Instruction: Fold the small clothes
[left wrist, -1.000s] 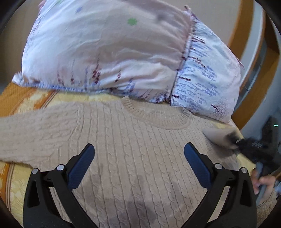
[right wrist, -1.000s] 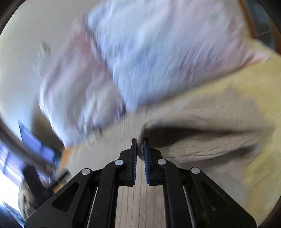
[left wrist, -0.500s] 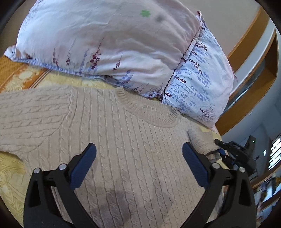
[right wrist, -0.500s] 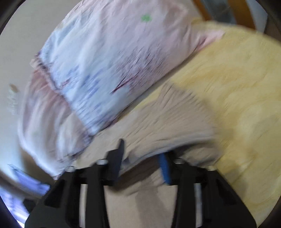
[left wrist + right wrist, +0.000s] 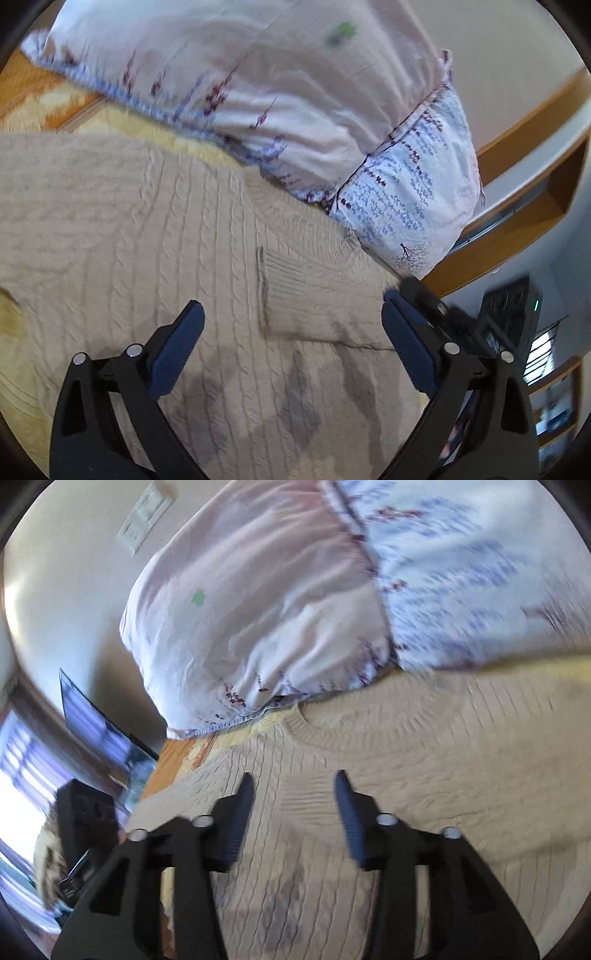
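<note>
Beige cable-knit wool fills both my views: the sweater lies flat on the bed, its collar just below the pillow, which I take as my landmark. One sleeve is laid across the chest, its ribbed cuff pointing away from the pillow's blue end, so I judge the first sleeve fold done and the cloth put there to make a narrower block. My right gripper hangs over that chest area below the collar, its jaws opening with no cloth pinched between them; I read that as letting go of the sleeve so it rests where it lies. My left gripper is spread wide and easing slightly closed, nothing between its pads, hovering over the body of the sweater on the side away from the pillow, with the cuff just ahead of it. The other sleeve runs out toward the pillow's pink end, flat and unfolded, so I judge that one to be next. The frames are blurred, so fine creases I cannot tell.
</note>
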A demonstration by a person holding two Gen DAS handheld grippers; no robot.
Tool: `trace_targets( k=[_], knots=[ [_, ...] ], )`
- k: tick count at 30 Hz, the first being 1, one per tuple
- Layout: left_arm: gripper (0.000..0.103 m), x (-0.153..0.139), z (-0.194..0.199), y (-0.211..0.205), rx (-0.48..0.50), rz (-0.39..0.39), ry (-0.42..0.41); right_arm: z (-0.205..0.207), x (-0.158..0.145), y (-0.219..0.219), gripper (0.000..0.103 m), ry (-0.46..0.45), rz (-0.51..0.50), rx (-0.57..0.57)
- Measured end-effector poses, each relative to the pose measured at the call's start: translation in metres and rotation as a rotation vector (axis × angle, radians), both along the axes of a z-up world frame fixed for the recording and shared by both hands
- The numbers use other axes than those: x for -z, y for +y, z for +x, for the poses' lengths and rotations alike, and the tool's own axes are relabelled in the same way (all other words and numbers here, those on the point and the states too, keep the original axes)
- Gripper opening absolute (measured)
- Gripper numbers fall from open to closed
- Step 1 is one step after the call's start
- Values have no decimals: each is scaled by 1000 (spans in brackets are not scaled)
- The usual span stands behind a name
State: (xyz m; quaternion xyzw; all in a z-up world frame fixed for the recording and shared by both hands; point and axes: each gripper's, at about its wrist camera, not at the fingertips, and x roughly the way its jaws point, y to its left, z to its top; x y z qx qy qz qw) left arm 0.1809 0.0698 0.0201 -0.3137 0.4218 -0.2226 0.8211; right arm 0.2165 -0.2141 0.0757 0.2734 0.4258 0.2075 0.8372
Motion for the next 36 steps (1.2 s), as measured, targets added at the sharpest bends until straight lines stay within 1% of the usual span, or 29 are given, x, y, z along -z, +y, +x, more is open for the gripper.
trace_targets(
  k=[1,2,4,5,6,8,9,10,12,14,16,17,19,21,23,25,27,28,29,31,34,35,36],
  knots=[
    [87,3,3,-2,5,-20,22,-8,5,-19,56,28,34,55],
    [83,7,8,-5,14,-50,59,-16,9,-41,56,57,66,112],
    [73,13,14,-12,25,-84,105,-28,15,-78,56,88,117,210],
    [70,16,17,-17,32,-98,126,-40,19,-105,56,103,152,286],
    [67,19,20,-24,39,-103,152,-44,20,-121,56,114,172,328],
    [65,23,25,-34,35,-84,188,-54,27,-151,56,141,230,406],
    [65,24,27,-36,26,-71,192,-59,33,-164,56,160,267,439],
    [63,25,29,-38,14,-56,195,-63,37,-174,56,170,289,461],
    [59,27,34,-40,-7,-40,201,-71,43,-187,56,182,317,499],
    [54,27,38,-40,-23,-41,201,-73,50,-195,56,194,351,522],
    [43,26,44,-43,-28,-16,191,-76,62,-203,56,216,385,538],
    [39,27,47,-46,-24,0,187,-76,66,-205,56,226,395,543],
    [16,30,54,-50,-3,9,184,-73,72,-205,55,229,398,556],
    [6,31,59,-51,16,16,177,-70,72,-207,53,210,406,569],
    [5,27,65,-52,24,44,145,-65,68,-206,53,193,405,580],
    [4,18,68,-46,28,49,107,-62,66,-205,53,182,389,587],
    [4,4,68,-35,12,47,62,-61,65,-202,53,177,370,587],
    [4,-1,67,-27,-9,69,39,-61,66,-201,52,178,368,587],
    [4,-3,67,-22,-18,82,31,-60,69,-200,49,186,368,586],
    [4,-1,67,-8,-39,111,42,-61,72,-198,45,194,361,589],
    [4,13,67,4,-45,119,89,-60,73,-194,39,186,315,601],
    [4,16,68,4,-42,124,100,-59,73,-192,29,183,294,608],
    [4,20,68,4,-38,134,109,-58,73,-190,11,181,265,614]
  ],
)
